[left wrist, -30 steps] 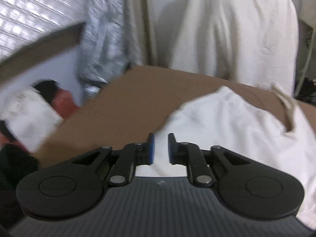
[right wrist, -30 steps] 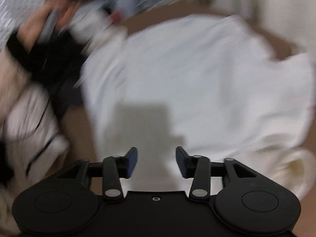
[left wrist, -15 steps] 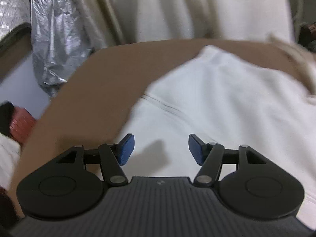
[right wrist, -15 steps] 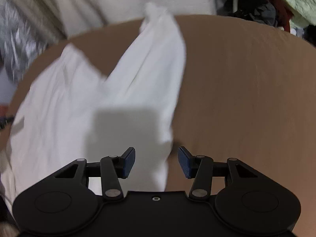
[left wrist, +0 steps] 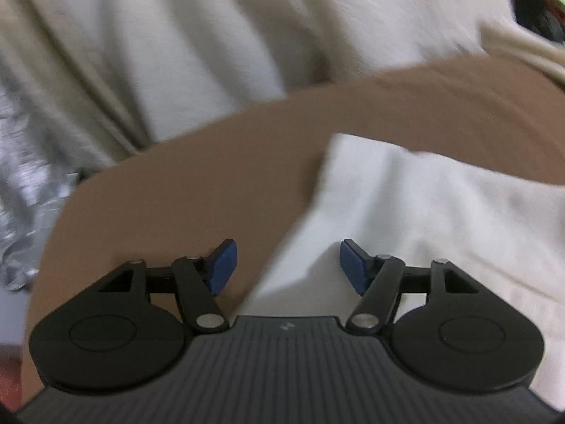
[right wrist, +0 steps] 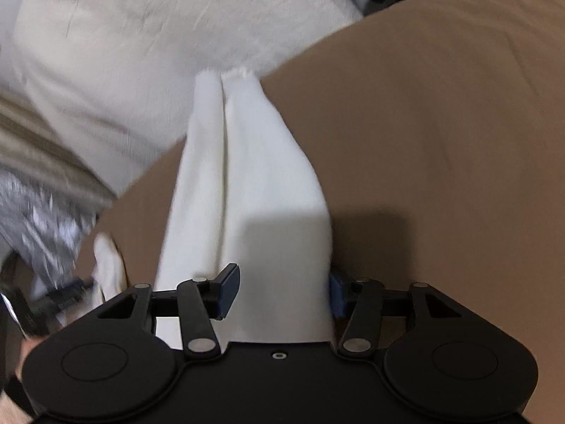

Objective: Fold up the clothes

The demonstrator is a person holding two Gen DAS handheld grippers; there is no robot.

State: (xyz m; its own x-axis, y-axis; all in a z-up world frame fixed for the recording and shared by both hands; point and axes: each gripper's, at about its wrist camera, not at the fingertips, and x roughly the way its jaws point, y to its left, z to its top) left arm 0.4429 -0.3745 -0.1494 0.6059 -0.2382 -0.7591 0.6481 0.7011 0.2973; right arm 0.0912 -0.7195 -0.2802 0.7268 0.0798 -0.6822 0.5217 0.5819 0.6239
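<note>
Surface: a brown-covered counter (left wrist: 212,183) is seen in both wrist views, bare over most of its right side in the right wrist view.

Backdrop: a cream cloth drape (left wrist: 212,35) hangs behind the counter, with crinkled silver foil (left wrist: 21,212) at the far left; both are blurred.

Garment: the white garment (right wrist: 254,183) is laid on the counter as a long narrow strip with a crease down its middle, running away toward the drape. Compared with a second ago, when it was spread wide in the right wrist view, it is now gathered into this strip, so a lengthwise fold is judged to have been made.

Garment, left view: its near corner (left wrist: 406,219) is seen lying flat, the edge running diagonally between the fingers.

Right gripper (right wrist: 280,293): the fingers are being opened, and the near end of the strip lies between them. Cloth covers the inner face of the right finger, yet no pinch is made out.

Left gripper (left wrist: 289,265): the fingers were nearly shut a second ago and are now spread and opening further; nothing is pinched, with cloth under the right finger and bare counter under the left.

Meaning for the task: the cloth is judged released after one fold. A crosswise fold is probably still needed, and both near corners would have to be regrasped for it.
</note>
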